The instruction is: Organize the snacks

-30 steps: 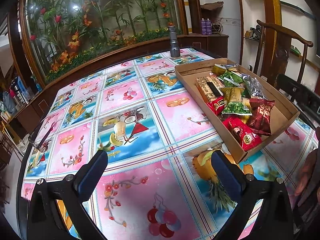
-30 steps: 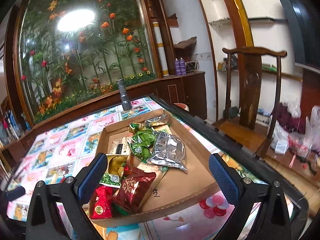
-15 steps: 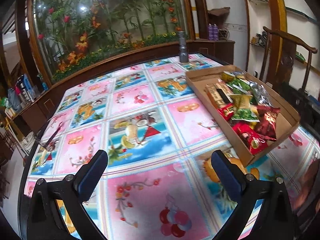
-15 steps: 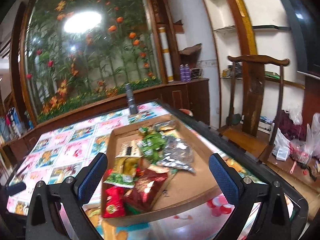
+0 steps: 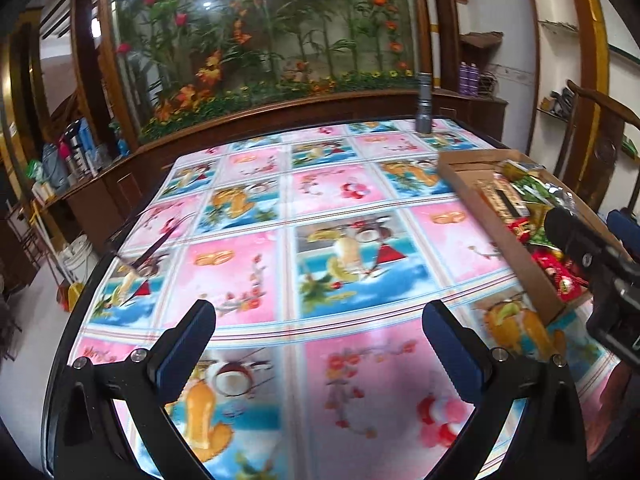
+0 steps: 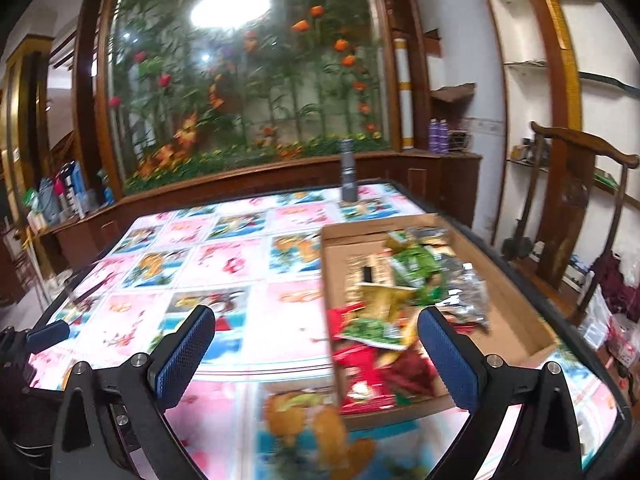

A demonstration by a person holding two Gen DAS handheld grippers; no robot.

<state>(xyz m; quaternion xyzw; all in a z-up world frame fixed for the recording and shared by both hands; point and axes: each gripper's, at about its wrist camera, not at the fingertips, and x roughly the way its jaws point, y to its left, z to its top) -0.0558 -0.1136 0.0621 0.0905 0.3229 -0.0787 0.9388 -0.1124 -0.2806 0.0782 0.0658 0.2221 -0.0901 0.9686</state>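
While the snack packets lie heaped in the cardboard tray, both the left hand-held gripper and right hand-held gripper hang wide open and empty near it, likely readying a pick.

A home dining room: patterned table, wooden chair, planted alcove.

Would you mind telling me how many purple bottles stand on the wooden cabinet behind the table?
2. The purple bottles stand side by side, touching or nearly so, on the wooden cabinet past the table's far right corner, beside a wire rack. Others may be hidden behind it.
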